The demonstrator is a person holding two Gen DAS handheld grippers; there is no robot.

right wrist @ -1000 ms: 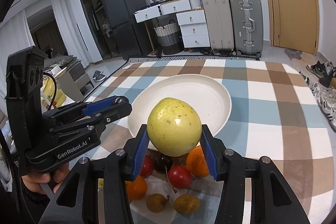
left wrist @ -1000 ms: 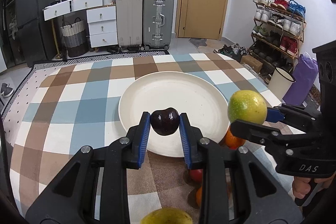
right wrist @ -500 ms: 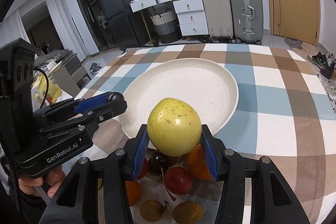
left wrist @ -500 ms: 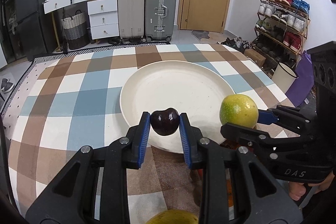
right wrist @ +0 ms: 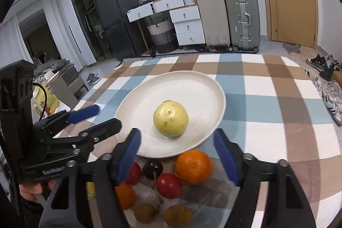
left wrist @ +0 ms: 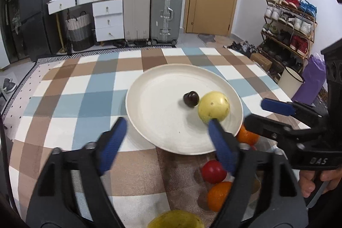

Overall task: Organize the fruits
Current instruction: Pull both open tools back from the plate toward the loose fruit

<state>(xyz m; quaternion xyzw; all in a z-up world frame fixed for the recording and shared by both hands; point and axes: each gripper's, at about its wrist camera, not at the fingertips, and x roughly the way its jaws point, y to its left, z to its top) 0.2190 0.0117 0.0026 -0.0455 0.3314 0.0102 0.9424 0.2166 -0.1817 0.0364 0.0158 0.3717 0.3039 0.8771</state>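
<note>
Release, both sides. Left hand-held gripper [left wrist: 165,140]: jaws opening, nothing between them; the dark cherry [left wrist: 190,99] it clamped a second ago now lies ahead of it on the white plate [left wrist: 149,99]. Right hand-held gripper [right wrist: 176,155]: jaws opening, likewise unloaded; the yellow-green fruit [right wrist: 170,118] it carried now rests on the plate just beyond its tips, touching or nearly touching the cherry. Judgement: two fruits delivered, plate otherwise bare.

Remaining stock, below and behind the tips, off the plate on the checked tabletop [right wrist: 267,99]: large orange [right wrist: 193,166], red fruit [right wrist: 168,185], second cherry [right wrist: 152,169], small orange [right wrist: 126,196], two brownish fruits [right wrist: 145,213].

Obstruction: the pile crowds the plate's near rim; each hand-held gripper sits close beside the other.
</note>
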